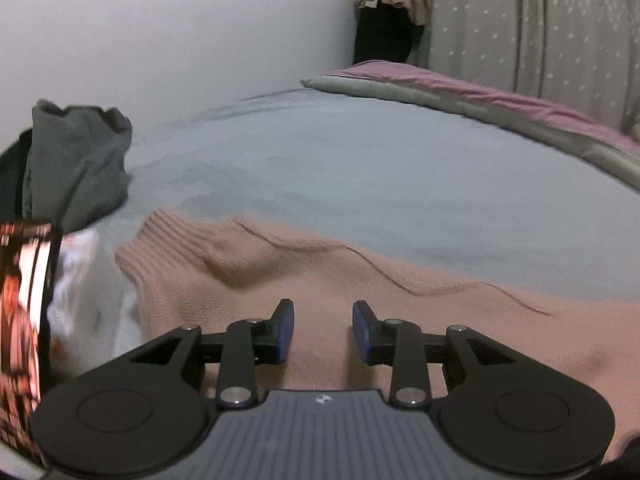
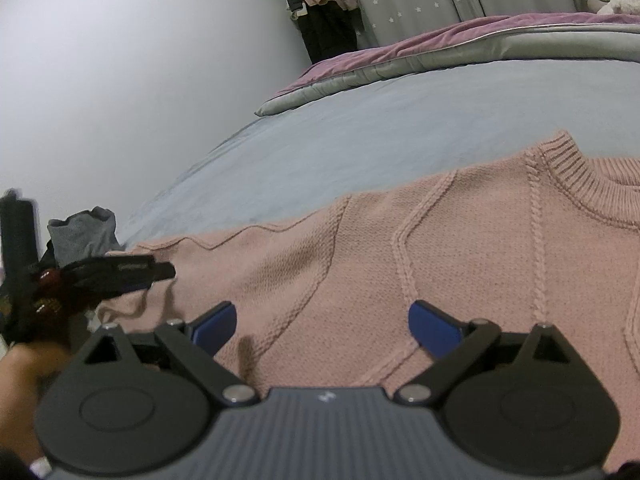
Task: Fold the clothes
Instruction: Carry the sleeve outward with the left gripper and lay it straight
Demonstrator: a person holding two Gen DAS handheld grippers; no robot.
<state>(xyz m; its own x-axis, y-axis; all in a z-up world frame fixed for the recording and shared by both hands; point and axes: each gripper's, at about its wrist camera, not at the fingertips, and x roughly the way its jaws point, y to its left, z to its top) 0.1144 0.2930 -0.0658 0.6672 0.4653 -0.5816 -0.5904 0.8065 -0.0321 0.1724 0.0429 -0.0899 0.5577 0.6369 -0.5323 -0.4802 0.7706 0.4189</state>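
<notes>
A pink knit sweater [image 1: 280,272] lies spread flat on the blue-grey bed sheet [image 1: 360,160]. Its ribbed sleeve cuff [image 1: 160,236] points to the far left in the left wrist view. My left gripper [image 1: 323,330] hovers just over the sleeve, open, with nothing between its blue pads. In the right wrist view the sweater's body [image 2: 460,248] fills the foreground and its ribbed collar [image 2: 580,184] is at the right. My right gripper [image 2: 322,326] is wide open above the chest area. The other gripper [image 2: 120,272] shows dark at the left over the sleeve.
A grey garment [image 1: 80,160] is heaped at the left beside white cloth [image 1: 84,292]. A folded purple and grey quilt [image 1: 480,96] lies at the far side of the bed. Star-patterned curtains [image 1: 540,32] and a white wall [image 1: 160,40] stand behind. A hand [image 2: 24,376] shows at lower left.
</notes>
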